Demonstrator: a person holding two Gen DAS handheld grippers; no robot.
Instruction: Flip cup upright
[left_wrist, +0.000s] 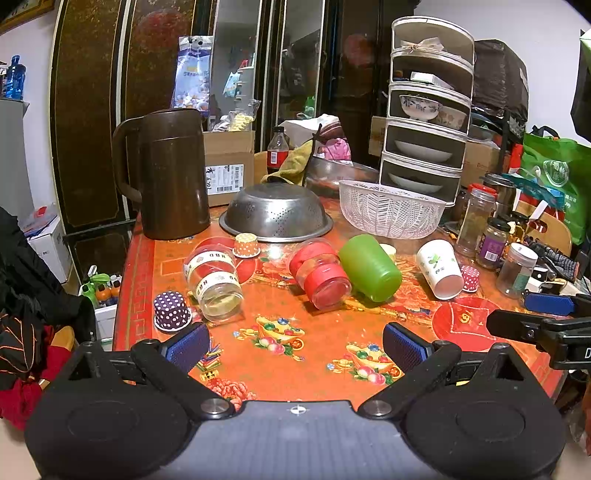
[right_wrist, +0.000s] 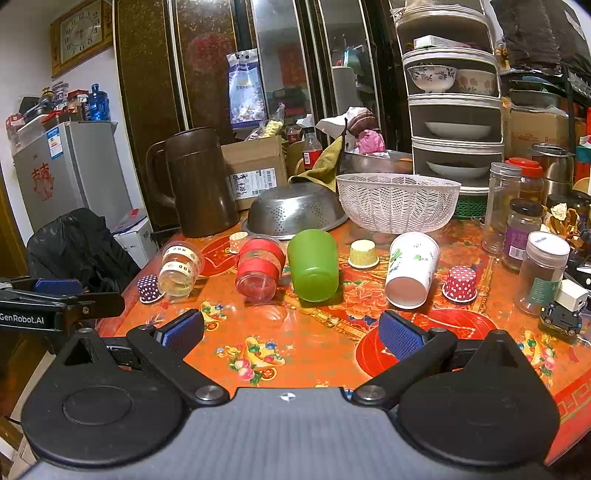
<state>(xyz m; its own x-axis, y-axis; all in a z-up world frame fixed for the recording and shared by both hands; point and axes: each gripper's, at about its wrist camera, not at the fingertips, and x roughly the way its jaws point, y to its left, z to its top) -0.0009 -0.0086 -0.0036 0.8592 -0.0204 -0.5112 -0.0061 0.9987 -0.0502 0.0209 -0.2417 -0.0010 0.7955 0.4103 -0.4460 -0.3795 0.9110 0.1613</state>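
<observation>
Several cups lie on their sides on the orange patterned table (left_wrist: 295, 354): a clear cup with white bands (left_wrist: 214, 280) (right_wrist: 180, 268), a clear cup with red bands (left_wrist: 320, 273) (right_wrist: 259, 267), a green cup (left_wrist: 369, 267) (right_wrist: 313, 264) and a white paper cup (left_wrist: 440, 268) (right_wrist: 410, 271). My left gripper (left_wrist: 295, 345) is open and empty, above the table's near part, short of the cups. My right gripper (right_wrist: 291, 332) is open and empty, also short of the cups; its side shows in the left wrist view (left_wrist: 543, 321).
Small paper baking cups stand upside down: purple dotted (left_wrist: 170, 311), orange (left_wrist: 246, 245), red dotted (right_wrist: 460, 283), yellow (right_wrist: 363, 253). Behind are a brown jug (left_wrist: 173, 173), an upturned steel colander (left_wrist: 276, 213), a white basket (left_wrist: 391, 212), jars (right_wrist: 541, 273) and a tiered shelf (left_wrist: 428, 110).
</observation>
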